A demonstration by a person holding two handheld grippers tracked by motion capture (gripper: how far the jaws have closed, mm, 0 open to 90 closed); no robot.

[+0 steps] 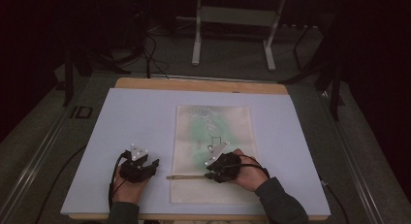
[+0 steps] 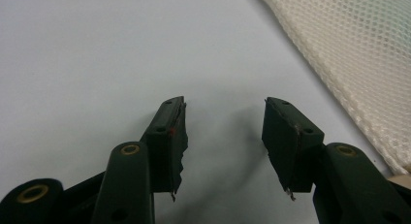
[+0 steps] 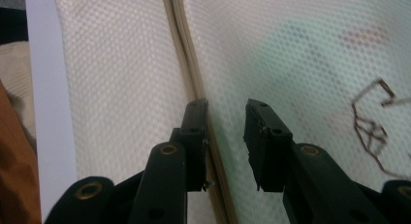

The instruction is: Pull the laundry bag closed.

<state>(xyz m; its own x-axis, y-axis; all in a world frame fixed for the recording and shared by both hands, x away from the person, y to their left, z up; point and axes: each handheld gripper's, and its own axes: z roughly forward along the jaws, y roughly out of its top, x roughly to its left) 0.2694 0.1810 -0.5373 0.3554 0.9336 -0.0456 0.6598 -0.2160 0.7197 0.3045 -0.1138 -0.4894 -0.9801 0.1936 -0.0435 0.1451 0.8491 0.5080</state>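
Observation:
A white mesh bag (image 1: 213, 185) lies flat on the pale board (image 1: 135, 117), with a green garment (image 1: 206, 132) showing through it. A tan zipper seam (image 1: 186, 177) crosses the bag near its front end. My right gripper (image 1: 212, 175) hovers over that seam, pointing left along it. In the right gripper view the jaws (image 3: 227, 107) stand apart with the seam (image 3: 186, 44) running just beside the left one, nothing pinched. My left gripper (image 1: 154, 165) rests on bare board to the left of the bag, open and empty (image 2: 225, 107), with the mesh bag's edge (image 2: 358, 49) at its right.
The board lies on a wooden table whose far edge (image 1: 201, 84) shows behind it. A white metal stand (image 1: 232, 20) and cables (image 1: 150, 59) occupy the floor beyond. A dark line print (image 3: 373, 117) shows on the garment through the mesh.

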